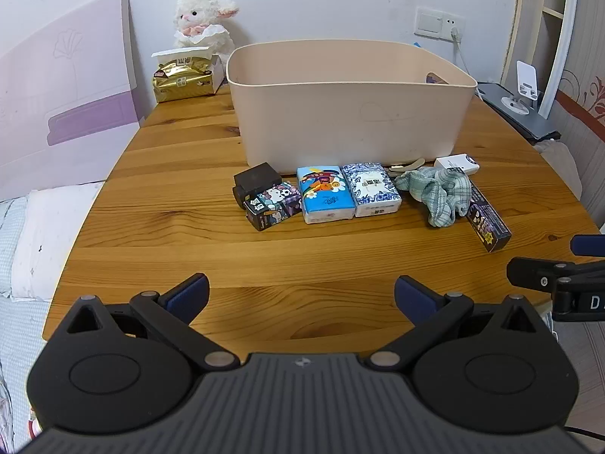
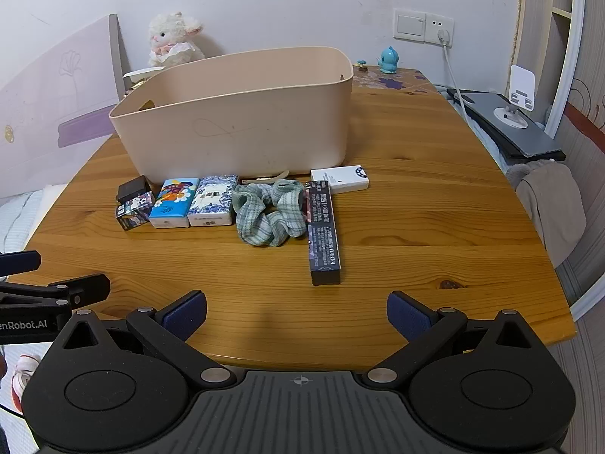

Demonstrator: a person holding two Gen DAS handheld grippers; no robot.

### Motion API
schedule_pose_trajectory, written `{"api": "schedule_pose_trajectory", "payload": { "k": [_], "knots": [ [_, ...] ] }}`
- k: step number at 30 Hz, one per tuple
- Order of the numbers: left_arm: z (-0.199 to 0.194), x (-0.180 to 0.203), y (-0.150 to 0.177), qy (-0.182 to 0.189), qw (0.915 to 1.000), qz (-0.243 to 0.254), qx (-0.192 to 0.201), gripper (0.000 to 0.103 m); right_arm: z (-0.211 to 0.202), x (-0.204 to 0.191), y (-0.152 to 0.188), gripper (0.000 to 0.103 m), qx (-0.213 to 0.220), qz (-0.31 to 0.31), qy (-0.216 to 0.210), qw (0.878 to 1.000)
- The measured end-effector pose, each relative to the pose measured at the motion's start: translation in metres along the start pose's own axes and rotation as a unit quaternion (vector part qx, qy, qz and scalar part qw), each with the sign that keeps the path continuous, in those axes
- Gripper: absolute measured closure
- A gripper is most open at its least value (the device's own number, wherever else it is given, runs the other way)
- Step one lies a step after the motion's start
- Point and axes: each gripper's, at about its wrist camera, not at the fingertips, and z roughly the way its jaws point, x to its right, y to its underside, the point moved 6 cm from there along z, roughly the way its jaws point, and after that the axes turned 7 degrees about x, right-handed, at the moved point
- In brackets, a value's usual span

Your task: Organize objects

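A beige plastic bin (image 1: 351,113) (image 2: 242,121) stands on the wooden table (image 1: 189,249) (image 2: 435,227). In front of it lie in a row a black box (image 1: 257,179), a cartoon-printed box (image 1: 273,206) (image 2: 135,210), a blue tissue pack (image 1: 324,193) (image 2: 173,202), a blue-and-white tissue pack (image 1: 370,189) (image 2: 212,200), a green checked scrunchie (image 1: 438,193) (image 2: 270,213), a long dark box (image 1: 486,219) (image 2: 323,230) and a white box (image 1: 455,162) (image 2: 340,178). My left gripper (image 1: 301,297) and right gripper (image 2: 297,314) are open and empty, near the table's front edge.
A plush lamb (image 1: 202,19) (image 2: 172,38) and gold tissue packs (image 1: 185,77) stand at the back left. A blue figurine (image 2: 389,59) stands at the back. A phone stand on a grey device (image 2: 518,113) is to the right, a bed (image 1: 34,227) to the left.
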Motion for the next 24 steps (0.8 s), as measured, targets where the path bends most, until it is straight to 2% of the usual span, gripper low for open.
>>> {"api": "schedule_pose_trajectory", "payload": {
  "k": [24],
  "knots": [
    [0.0004, 0.0022, -0.0003, 0.0, 1.0, 0.001, 0.003, 0.0, 0.0019, -0.0017, 0.0013, 0.0, -0.003, 0.002, -0.007, 1.0]
  ]
}}
